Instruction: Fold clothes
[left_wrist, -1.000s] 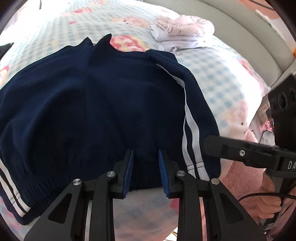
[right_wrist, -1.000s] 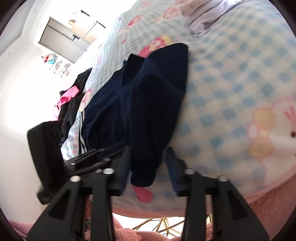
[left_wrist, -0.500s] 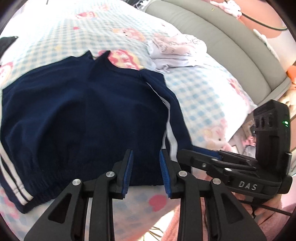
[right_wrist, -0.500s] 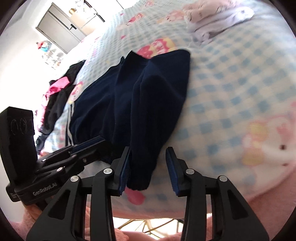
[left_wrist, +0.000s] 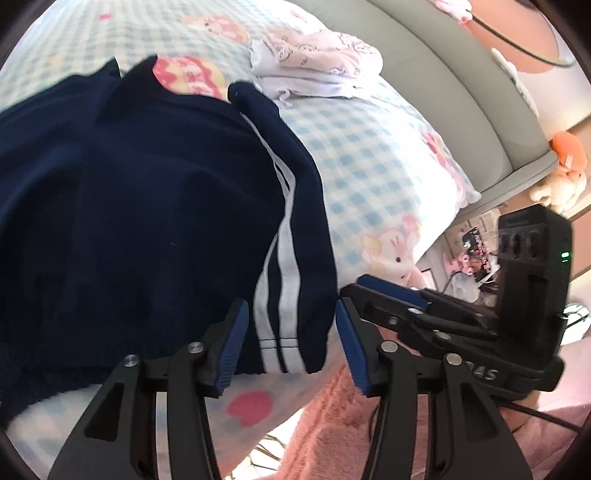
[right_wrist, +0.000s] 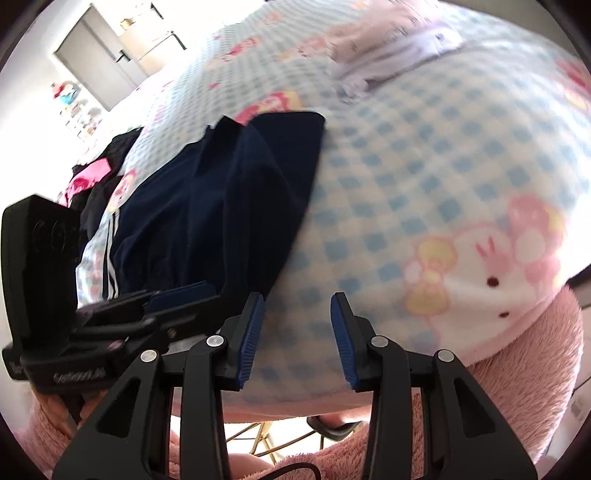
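Note:
Navy shorts (left_wrist: 147, 206) with white side stripes lie flat on the blue-checked blanket (left_wrist: 373, 155). My left gripper (left_wrist: 291, 339) is open, its blue pads either side of the striped right corner of the shorts, near the bed's front edge. My right gripper (left_wrist: 373, 291) shows at the right in the left wrist view, just beside that corner. In the right wrist view the right gripper (right_wrist: 297, 332) is open and empty over bare blanket (right_wrist: 424, 177), just right of the shorts (right_wrist: 221, 206). The left gripper (right_wrist: 177, 291) shows at its left.
A folded pile of white and pink clothes (left_wrist: 317, 62) lies at the back of the bed. Dark and pink garments (right_wrist: 96, 177) lie heaped further left. A grey headboard (left_wrist: 461, 85) runs along the right. Pink fleece (left_wrist: 332, 417) is below the bed's edge.
My left gripper has moved right along the hem to the striped corner and opened wider. My right gripper has slid right, off the shorts' corner, onto bare blanket.

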